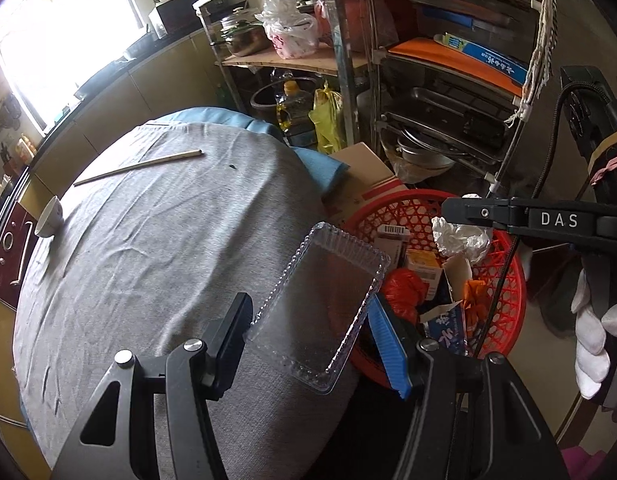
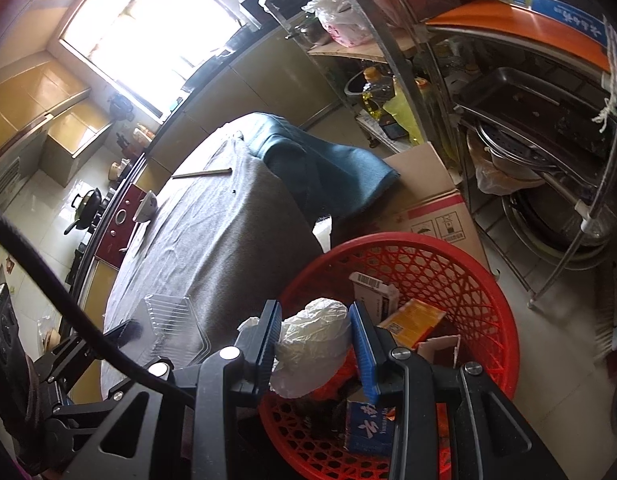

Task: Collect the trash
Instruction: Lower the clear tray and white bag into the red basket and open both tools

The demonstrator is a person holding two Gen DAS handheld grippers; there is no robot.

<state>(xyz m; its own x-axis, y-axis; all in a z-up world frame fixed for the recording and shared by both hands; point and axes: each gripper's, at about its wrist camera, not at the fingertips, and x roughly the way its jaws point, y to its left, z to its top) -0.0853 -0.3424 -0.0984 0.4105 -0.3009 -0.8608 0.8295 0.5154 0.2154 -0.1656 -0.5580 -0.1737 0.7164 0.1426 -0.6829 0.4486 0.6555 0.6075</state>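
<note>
My left gripper is shut on a clear plastic tray, held tilted at the table's edge beside the red basket. My right gripper is shut on a crumpled white plastic wad, hanging over the red basket. In the left wrist view the same wad shows under the right gripper's black finger. The basket holds small cartons, an orange-red bag and a blue packet. The clear tray also appears at the left of the right wrist view.
A round table under grey cloth carries chopsticks and a small white cup. A cardboard box and a metal rack of pans stand behind the basket. A white-gloved hand is at the right.
</note>
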